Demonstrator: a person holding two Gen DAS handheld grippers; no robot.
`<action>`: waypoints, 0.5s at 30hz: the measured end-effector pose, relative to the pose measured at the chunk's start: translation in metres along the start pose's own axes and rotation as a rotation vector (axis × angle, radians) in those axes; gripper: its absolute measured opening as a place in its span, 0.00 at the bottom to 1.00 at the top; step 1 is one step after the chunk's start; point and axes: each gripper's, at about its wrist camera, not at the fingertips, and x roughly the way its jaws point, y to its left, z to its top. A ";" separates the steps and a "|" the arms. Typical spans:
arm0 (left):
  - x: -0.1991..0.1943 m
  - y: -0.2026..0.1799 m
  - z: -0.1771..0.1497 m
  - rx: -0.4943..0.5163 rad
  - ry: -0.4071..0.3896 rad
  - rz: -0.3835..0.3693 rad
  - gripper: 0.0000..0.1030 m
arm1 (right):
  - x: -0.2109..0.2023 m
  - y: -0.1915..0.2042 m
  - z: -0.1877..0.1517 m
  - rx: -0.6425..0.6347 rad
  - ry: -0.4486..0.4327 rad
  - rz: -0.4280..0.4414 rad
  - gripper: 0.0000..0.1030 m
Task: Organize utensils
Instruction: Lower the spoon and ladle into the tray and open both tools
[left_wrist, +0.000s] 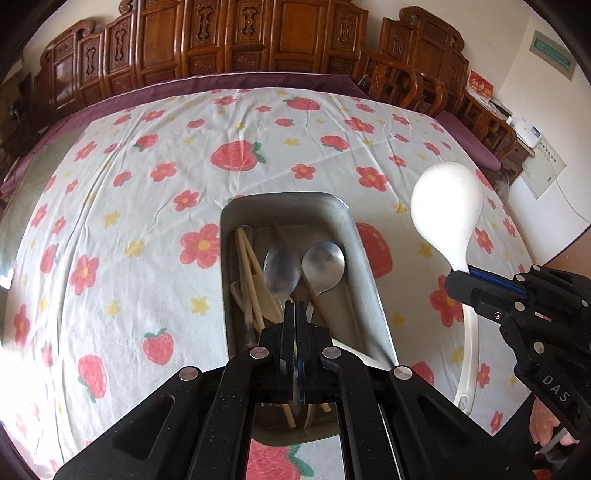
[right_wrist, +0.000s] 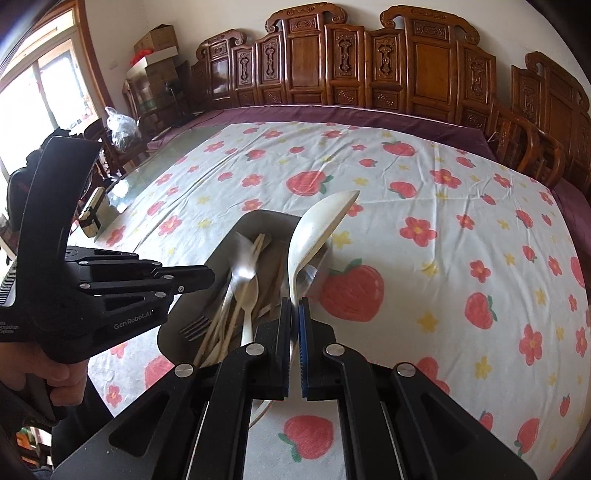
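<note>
A large table carries a white tablecloth (left_wrist: 155, 192) printed with strawberries and red flowers, with a purple cloth showing along its far edge. Carved wooden chairs (right_wrist: 373, 62) line the wall behind it. On the cloth sits a rectangular metal tray (left_wrist: 364, 258), its long side running away from the cameras. Inside the tray lie two metal spoons (left_wrist: 321, 267) side by side, bowls toward the far end, along with wooden chopsticks (left_wrist: 245, 266) and, in the right wrist view, a metal fork (right_wrist: 195, 326) near the tray's near-left corner.

The right gripper (right_wrist: 294, 314) is clamped narrowly on the handle of a white plastic ladle (left_wrist: 445, 210), which is lifted off the cloth; its bowl points up and away, just beside the tray's right rim in the left wrist view, while in the right wrist view it overlaps the tray's right edge. The handle's tail hangs below the fingers.

The left gripper (left_wrist: 295, 314) hovers over the near end of the tray with its fingers pressed fully together, holding nothing. A hand (right_wrist: 64, 373) grips its handle.
</note>
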 end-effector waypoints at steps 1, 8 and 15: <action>-0.001 0.002 -0.001 -0.002 -0.005 -0.001 0.00 | 0.002 0.002 0.001 -0.003 0.001 0.002 0.05; -0.019 0.023 -0.009 -0.031 -0.039 0.003 0.00 | 0.022 0.021 0.009 -0.012 0.017 0.024 0.05; -0.032 0.049 -0.018 -0.059 -0.055 0.023 0.03 | 0.047 0.035 0.019 -0.020 0.036 0.035 0.05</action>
